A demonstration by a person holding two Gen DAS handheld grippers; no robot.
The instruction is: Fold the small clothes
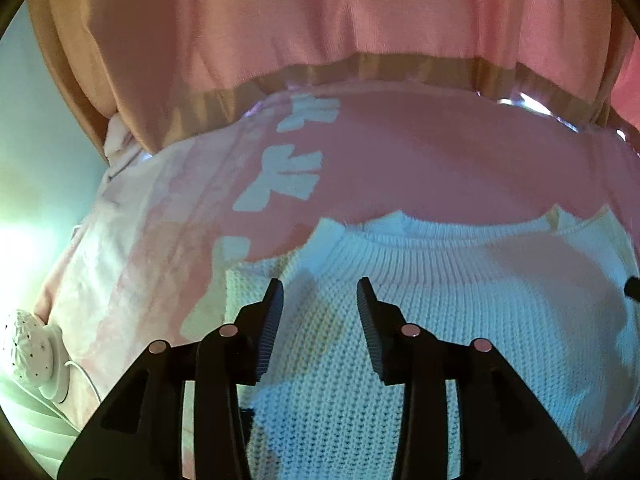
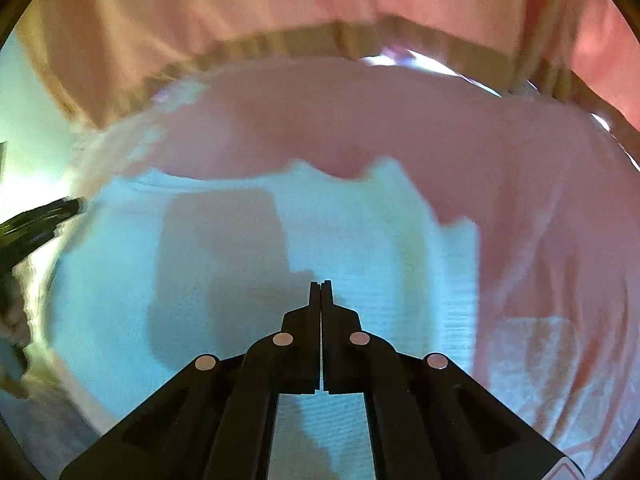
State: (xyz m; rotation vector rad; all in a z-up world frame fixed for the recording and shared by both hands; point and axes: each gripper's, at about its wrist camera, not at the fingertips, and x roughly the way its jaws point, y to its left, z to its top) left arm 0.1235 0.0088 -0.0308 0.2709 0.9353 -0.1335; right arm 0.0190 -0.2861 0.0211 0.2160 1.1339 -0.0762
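A white knitted sweater (image 1: 460, 312) lies flat on a pink patterned cloth (image 1: 400, 160), its ribbed neckline (image 1: 420, 252) toward the far side. My left gripper (image 1: 320, 292) is open and empty, hovering over the sweater's left shoulder area just below the neckline. In the right wrist view the same sweater (image 2: 360, 248) fills the middle, blurred. My right gripper (image 2: 321, 286) is shut with nothing between its fingers, above the sweater's body. The left gripper's tip (image 2: 52, 212) shows at the left edge of that view.
A person in a pink top (image 1: 320, 20) stands at the far edge of the surface. A white perforated round object with a cord (image 1: 32, 352) sits at the left edge. The pink cloth (image 2: 540, 220) extends to the right of the sweater.
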